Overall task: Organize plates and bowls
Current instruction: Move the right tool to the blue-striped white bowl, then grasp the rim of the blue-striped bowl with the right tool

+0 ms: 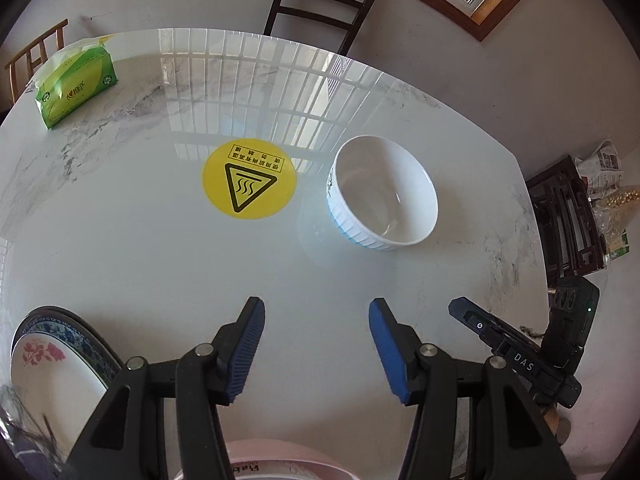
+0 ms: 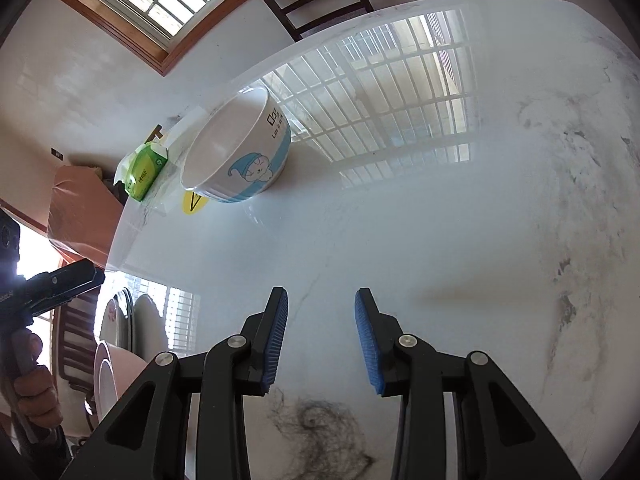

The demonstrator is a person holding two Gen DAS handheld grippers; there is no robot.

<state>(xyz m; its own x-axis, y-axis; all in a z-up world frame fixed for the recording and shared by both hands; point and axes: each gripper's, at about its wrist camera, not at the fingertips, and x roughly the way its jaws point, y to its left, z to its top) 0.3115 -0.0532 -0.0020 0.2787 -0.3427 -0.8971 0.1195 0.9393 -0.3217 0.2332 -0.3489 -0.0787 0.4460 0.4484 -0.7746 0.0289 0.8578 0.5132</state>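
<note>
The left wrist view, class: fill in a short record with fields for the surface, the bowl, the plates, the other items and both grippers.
surface: glossy white marble table
bowl: white bowl with blue ribbed outside, upright, empty, beside the yellow warning sticker
plates: stacked plates at the near left edge, top one with red flowers
other items: green tissue pack at the far left corner
left gripper: open, nothing between the pads
right gripper: open, nothing between the pads

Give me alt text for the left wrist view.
The left gripper hangs open and empty over a marble table, aimed toward a white bowl beside a yellow warning sticker. Stacked plates sit lower left.
</note>
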